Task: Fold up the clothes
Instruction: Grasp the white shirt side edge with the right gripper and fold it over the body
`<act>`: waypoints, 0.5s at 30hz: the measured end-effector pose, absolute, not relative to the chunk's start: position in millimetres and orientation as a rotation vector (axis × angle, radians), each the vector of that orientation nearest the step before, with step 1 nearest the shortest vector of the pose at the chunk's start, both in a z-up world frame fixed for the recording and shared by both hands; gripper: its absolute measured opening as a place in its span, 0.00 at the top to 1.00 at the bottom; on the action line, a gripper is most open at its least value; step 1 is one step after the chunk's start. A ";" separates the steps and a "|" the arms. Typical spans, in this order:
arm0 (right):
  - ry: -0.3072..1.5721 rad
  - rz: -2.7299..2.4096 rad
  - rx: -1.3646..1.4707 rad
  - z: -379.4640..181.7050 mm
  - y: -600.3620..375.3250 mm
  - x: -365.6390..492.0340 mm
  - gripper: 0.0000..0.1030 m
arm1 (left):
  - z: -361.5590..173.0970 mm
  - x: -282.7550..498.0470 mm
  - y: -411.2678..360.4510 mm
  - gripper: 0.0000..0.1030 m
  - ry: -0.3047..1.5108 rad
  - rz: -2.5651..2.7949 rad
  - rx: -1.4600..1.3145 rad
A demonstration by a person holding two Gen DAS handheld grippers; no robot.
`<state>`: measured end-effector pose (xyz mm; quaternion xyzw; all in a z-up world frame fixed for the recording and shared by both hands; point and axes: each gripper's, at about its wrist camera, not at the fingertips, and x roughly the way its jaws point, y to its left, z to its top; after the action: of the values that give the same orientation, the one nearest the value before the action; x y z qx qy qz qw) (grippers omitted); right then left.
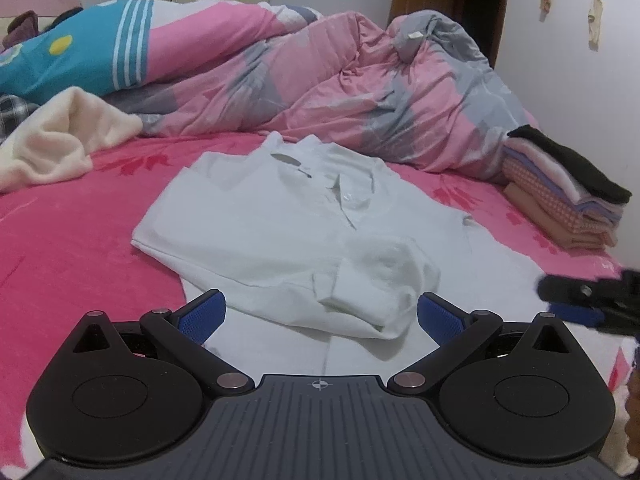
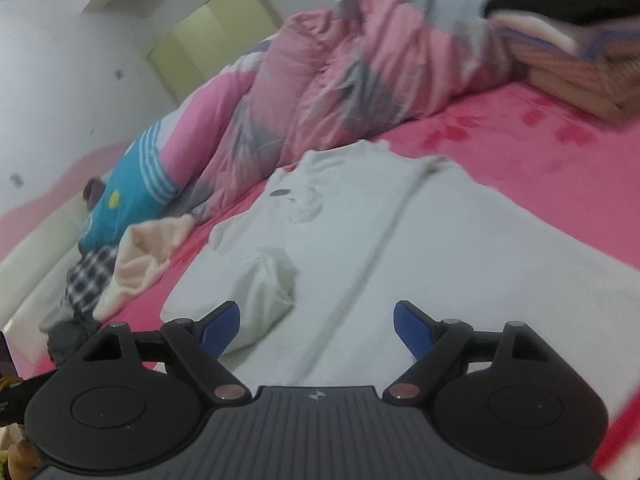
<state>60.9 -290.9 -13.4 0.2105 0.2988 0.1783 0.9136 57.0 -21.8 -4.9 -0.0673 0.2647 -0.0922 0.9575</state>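
A white collared shirt (image 1: pixel 288 232) lies spread on the pink bed sheet (image 1: pixel 60 256), collar away from me, one sleeve folded across its front. My left gripper (image 1: pixel 320 314) hovers over the shirt's lower part, open, with nothing between its blue pads. In the right wrist view the same shirt (image 2: pixel 360 232) lies tilted and blurred. My right gripper (image 2: pixel 318 326) is open above its hem, pads clear of the cloth. The right gripper (image 1: pixel 592 300) also shows at the right edge of the left wrist view.
A crumpled pink and grey quilt (image 1: pixel 340 92) lies across the back of the bed. A stack of folded clothes (image 1: pixel 560 196) with a black piece on top sits at the right. A cream fleece garment (image 1: pixel 60 144) and a blue striped pillow (image 1: pixel 80 52) lie at the left.
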 end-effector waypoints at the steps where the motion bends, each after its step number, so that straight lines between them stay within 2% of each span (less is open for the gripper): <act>1: 0.626 0.376 0.419 -11.4 -283.6 68.0 0.21 | -5.9 56.9 -19.2 0.01 0.533 -0.194 -0.143; 3: 0.648 0.395 0.390 -7.8 -268.9 82.7 0.26 | -9.1 57.2 -16.4 0.04 0.532 -0.209 -0.152; 7: 0.692 0.435 0.324 -4.2 -237.0 118.4 0.28 | -16.7 57.7 -15.3 0.10 0.543 -0.246 -0.149; 9: 0.714 0.449 0.297 -4.9 -222.0 137.2 0.28 | -20.7 58.0 -15.9 0.21 0.552 -0.262 -0.144; 12: 0.758 0.450 0.274 -11.3 -205.1 164.5 0.31 | -27.1 58.9 -16.9 0.30 0.570 -0.284 -0.136; 14: 0.806 0.463 0.279 -19.4 -197.4 181.9 0.41 | -31.0 58.9 -18.2 0.33 0.581 -0.301 -0.134; 15: 0.836 0.480 0.295 -23.9 -195.4 188.6 0.57 | -32.6 59.3 -18.9 0.33 0.586 -0.302 -0.133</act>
<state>188.6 -195.4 -23.9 0.1415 0.4005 0.2299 0.8756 59.3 -18.9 -32.6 -0.0652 0.2876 -0.1481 0.9440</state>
